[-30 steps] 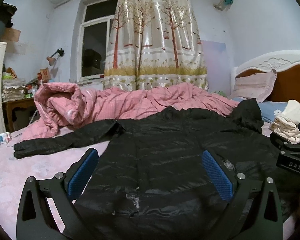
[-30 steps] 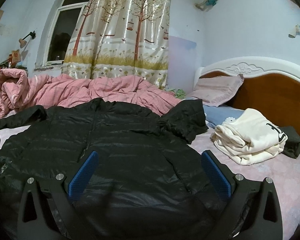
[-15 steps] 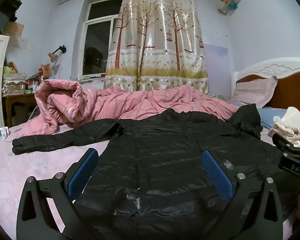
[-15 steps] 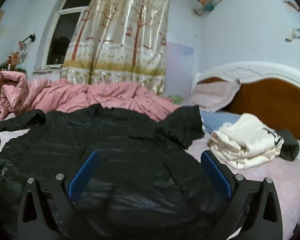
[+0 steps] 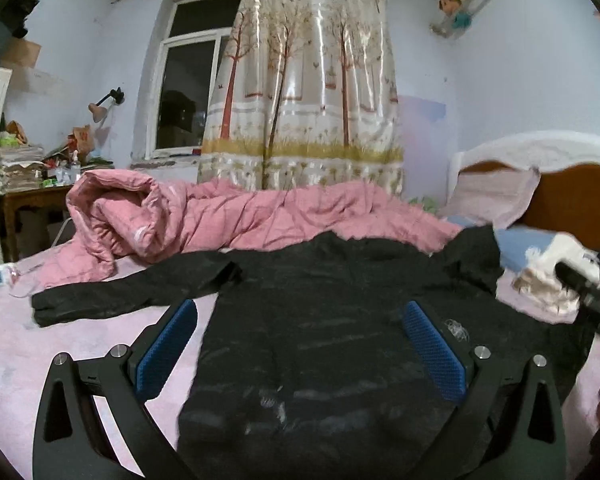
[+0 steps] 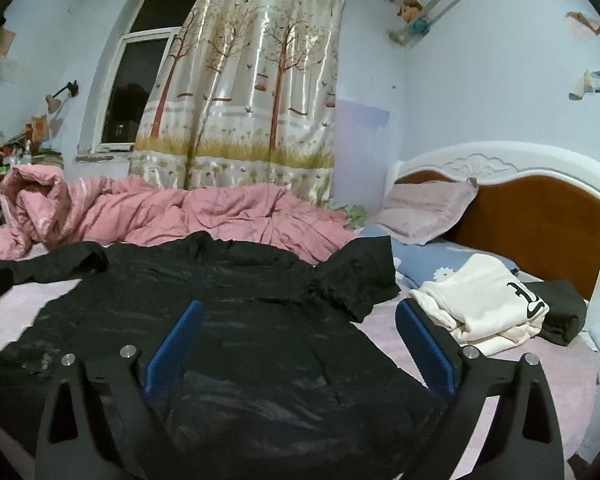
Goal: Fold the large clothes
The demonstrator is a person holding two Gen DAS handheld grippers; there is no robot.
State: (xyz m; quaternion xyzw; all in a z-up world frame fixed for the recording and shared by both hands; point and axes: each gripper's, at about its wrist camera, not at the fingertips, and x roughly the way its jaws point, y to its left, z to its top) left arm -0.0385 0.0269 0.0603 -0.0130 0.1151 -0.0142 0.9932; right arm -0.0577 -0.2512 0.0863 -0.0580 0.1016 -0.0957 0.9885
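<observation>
A large shiny black puffer jacket (image 5: 324, 320) is lying spread out flat on the bed's pink sheet (image 5: 16, 344), its front facing up. One long sleeve (image 5: 132, 288) is stretching out to the left across the sheet, and its hood (image 6: 356, 276) is bunching up on the side toward the wooden headboard (image 6: 540, 216). The left tongs (image 5: 298, 332) are hovering over the jacket's lower half with their blue-padded fingers (image 5: 168, 344) standing wide apart and gripping nothing. The right tongs (image 6: 298, 332) are hanging over the jacket's right part, likewise spread wide and empty, one blue pad (image 6: 424, 348) sitting above the bare sheet just beside the jacket's edge. Behind the jacket a rumpled pink quilt (image 5: 204, 220) is lying heaped along the far side of the bed. Near the headboard, a folded cream garment (image 6: 484, 304) is resting beside a pale pink pillow (image 6: 428, 208), well apart from the jacket. A tree-patterned curtain (image 6: 244, 92) is hanging over the window.
</observation>
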